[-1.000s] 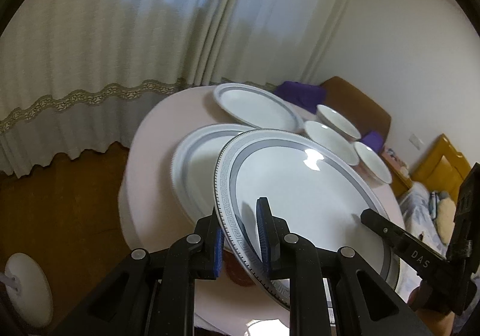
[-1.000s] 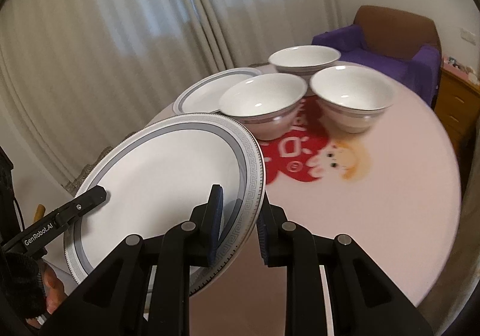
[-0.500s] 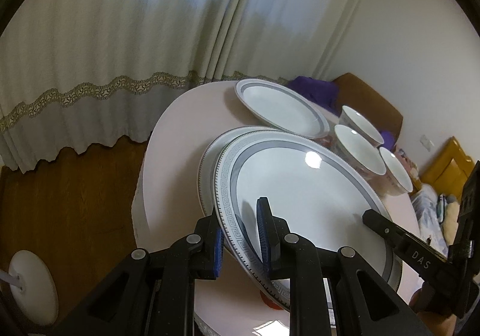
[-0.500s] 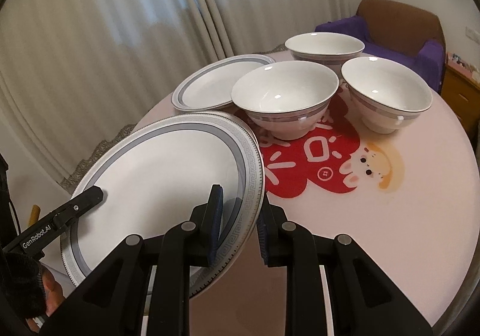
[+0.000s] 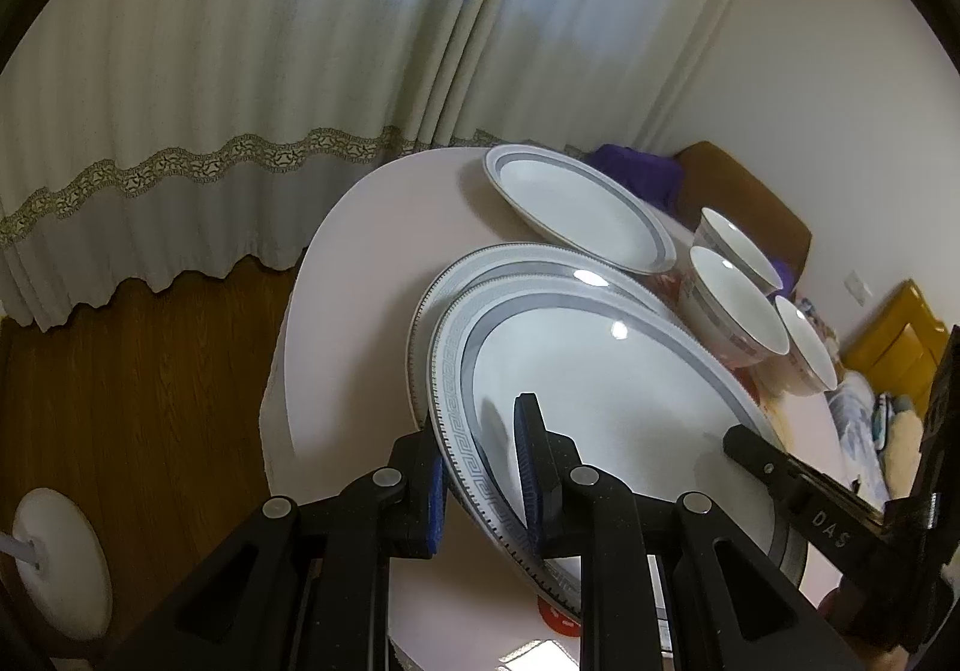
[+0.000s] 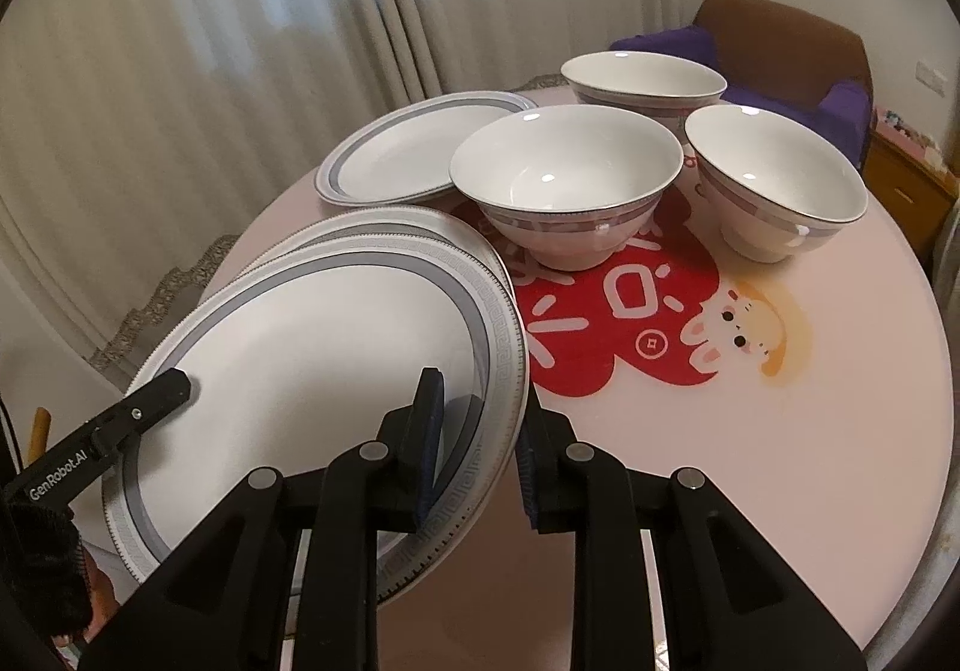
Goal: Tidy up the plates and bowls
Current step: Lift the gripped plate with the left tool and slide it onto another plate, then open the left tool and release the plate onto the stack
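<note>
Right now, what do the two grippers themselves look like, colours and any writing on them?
Both are matte black plastic with triangular cut-outs, silver pivot pins and blue ribbed pads inside the jaws. The left gripper appears in the right wrist view with white "GenRobot.AI" lettering along one finger. The right gripper shows "DAS" in the left wrist view. No cables visible.

My right gripper pinches the top plate's rim at 6 o'clock; the left gripper tip lies on it at 8. It sits just over a second plate. Third plate at 11, three bowls toward 1.
</note>
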`<move>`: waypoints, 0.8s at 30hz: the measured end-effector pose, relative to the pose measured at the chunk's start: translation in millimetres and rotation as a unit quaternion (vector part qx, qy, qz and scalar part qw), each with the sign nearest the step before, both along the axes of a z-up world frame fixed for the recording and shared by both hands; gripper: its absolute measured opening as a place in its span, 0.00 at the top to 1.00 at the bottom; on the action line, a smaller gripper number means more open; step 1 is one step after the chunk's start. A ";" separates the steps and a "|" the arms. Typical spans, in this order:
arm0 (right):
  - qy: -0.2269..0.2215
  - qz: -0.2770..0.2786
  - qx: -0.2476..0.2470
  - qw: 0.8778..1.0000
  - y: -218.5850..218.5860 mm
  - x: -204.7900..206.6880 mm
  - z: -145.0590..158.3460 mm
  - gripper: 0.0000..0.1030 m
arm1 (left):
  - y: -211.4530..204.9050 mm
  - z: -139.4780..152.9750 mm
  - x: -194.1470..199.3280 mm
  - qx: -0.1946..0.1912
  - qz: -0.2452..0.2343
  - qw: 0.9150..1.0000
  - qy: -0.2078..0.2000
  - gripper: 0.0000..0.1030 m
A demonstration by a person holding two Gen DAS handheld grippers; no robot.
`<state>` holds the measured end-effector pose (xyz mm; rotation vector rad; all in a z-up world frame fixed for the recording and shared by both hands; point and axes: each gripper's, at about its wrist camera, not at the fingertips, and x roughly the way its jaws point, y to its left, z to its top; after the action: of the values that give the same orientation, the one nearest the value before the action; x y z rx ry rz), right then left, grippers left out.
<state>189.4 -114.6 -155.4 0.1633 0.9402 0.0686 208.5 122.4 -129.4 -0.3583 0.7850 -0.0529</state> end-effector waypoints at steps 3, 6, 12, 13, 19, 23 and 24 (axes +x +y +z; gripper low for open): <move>0.004 -0.006 -0.014 1.000 3.0 1.9 -2.7 0.76 | 4.3 -1.3 -4.3 0.000 -0.001 1.000 -0.001 0.84; 0.003 -0.008 -0.023 1.000 4.3 2.4 -1.8 0.74 | 4.9 -2.7 -4.5 -0.001 -0.003 1.000 -0.001 0.84; 0.001 -0.013 -0.059 0.998 13.1 5.9 -4.4 0.69 | 6.0 -4.7 -5.3 0.005 -0.005 1.000 -0.004 0.84; 0.000 -0.014 -0.065 0.998 15.0 6.5 -5.2 0.68 | 5.7 -4.7 -4.9 0.007 -0.006 1.000 -0.004 0.83; -0.003 -0.015 -0.106 0.994 24.9 10.7 -7.8 0.62 | 4.4 -4.6 -1.0 0.030 -0.006 0.999 -0.009 0.83; -0.006 -0.015 -0.110 0.994 27.3 13.0 -11.4 0.62 | 5.8 -5.2 1.1 0.038 -0.007 0.999 -0.012 0.84; -0.007 -0.016 -0.111 0.994 27.4 13.0 -12.1 0.62 | 5.3 -5.3 1.1 0.043 -0.007 0.999 -0.014 0.84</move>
<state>202.4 -87.3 -167.5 -0.0280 0.9246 -0.0643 209.7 127.7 -134.7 -0.2690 0.7597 -0.0374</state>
